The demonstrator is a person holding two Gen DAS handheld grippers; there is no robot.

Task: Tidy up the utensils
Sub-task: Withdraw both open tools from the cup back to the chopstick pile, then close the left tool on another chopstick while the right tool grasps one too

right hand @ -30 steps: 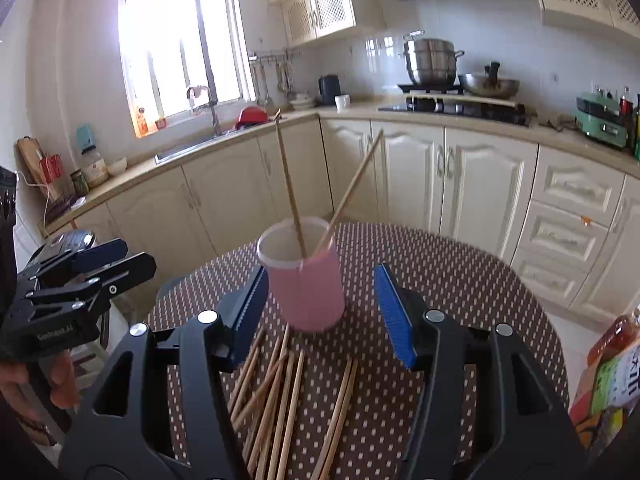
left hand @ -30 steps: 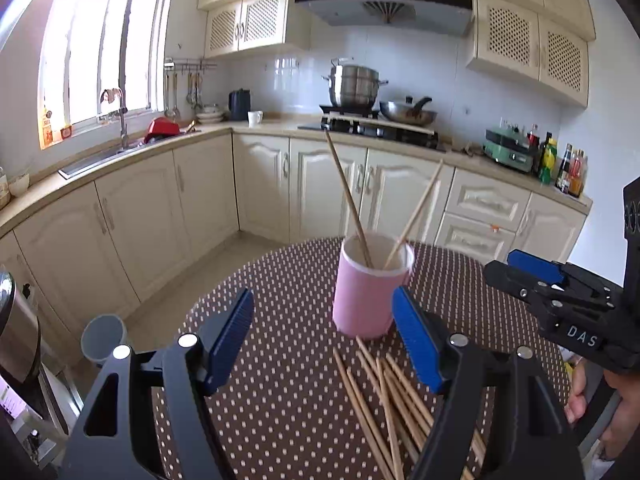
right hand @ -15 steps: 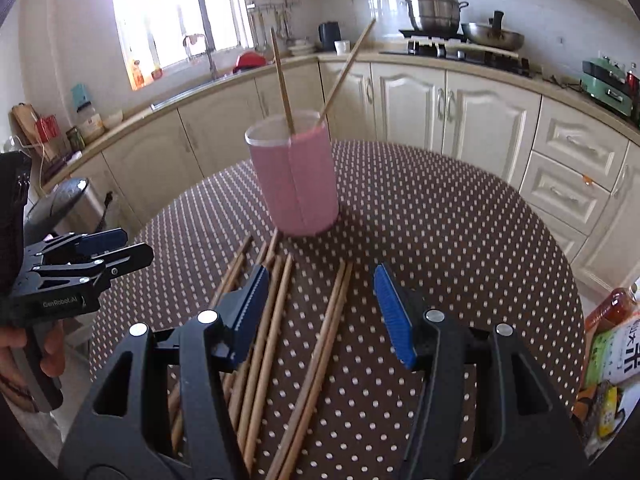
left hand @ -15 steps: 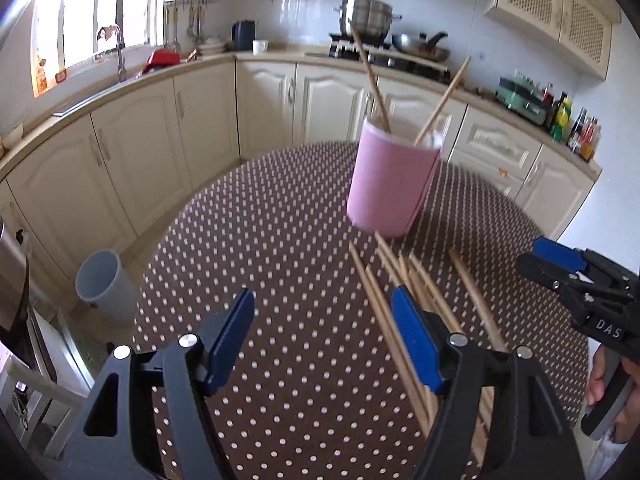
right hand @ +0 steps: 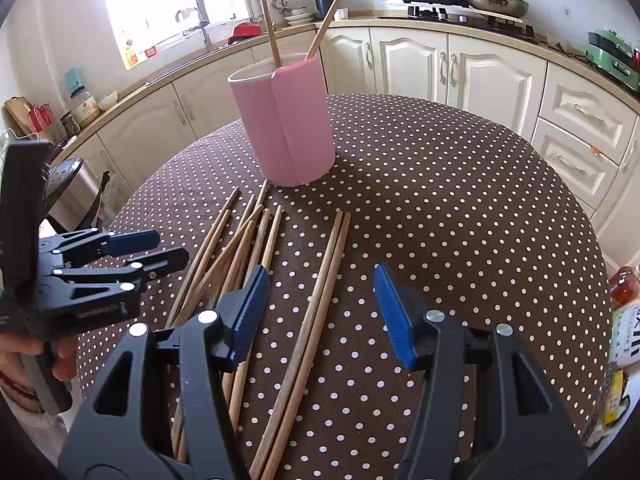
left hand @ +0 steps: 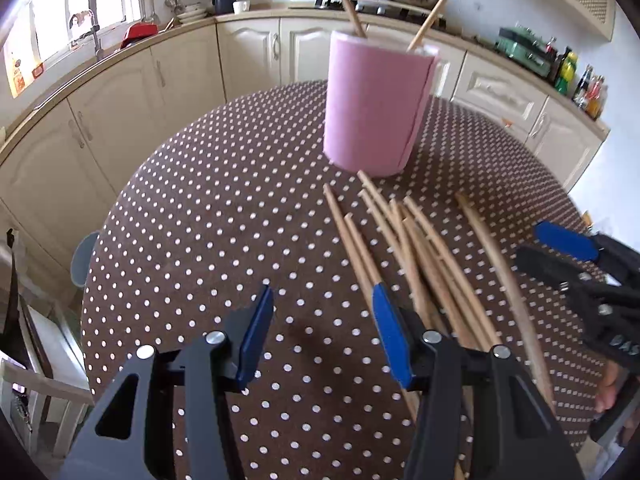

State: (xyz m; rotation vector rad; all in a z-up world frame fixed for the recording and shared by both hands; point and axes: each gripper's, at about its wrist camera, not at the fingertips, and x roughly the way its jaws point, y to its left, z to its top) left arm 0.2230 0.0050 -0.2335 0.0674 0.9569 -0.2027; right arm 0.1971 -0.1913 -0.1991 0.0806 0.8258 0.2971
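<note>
Chopsticks (right hand: 320, 300) lay lengthwise on the worktop (right hand: 460, 220), pointing toward the pink cup (right hand: 288, 128), directly beneath the wide-open, empty right hand-held gripper (right hand: 320, 312); the left hand-held gripper (left hand: 320, 336), equally open, hovered beside them

Round table (right hand: 460, 208) in brown polka-dot cloth, upright pink cup (right hand: 286, 128), loose wooden chopsticks (right hand: 320, 292) scattered beside it

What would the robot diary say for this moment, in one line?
left gripper: open, empty | right gripper: open, over chopstick pair | pink cup: two chopsticks inside | rest loose on table
</note>
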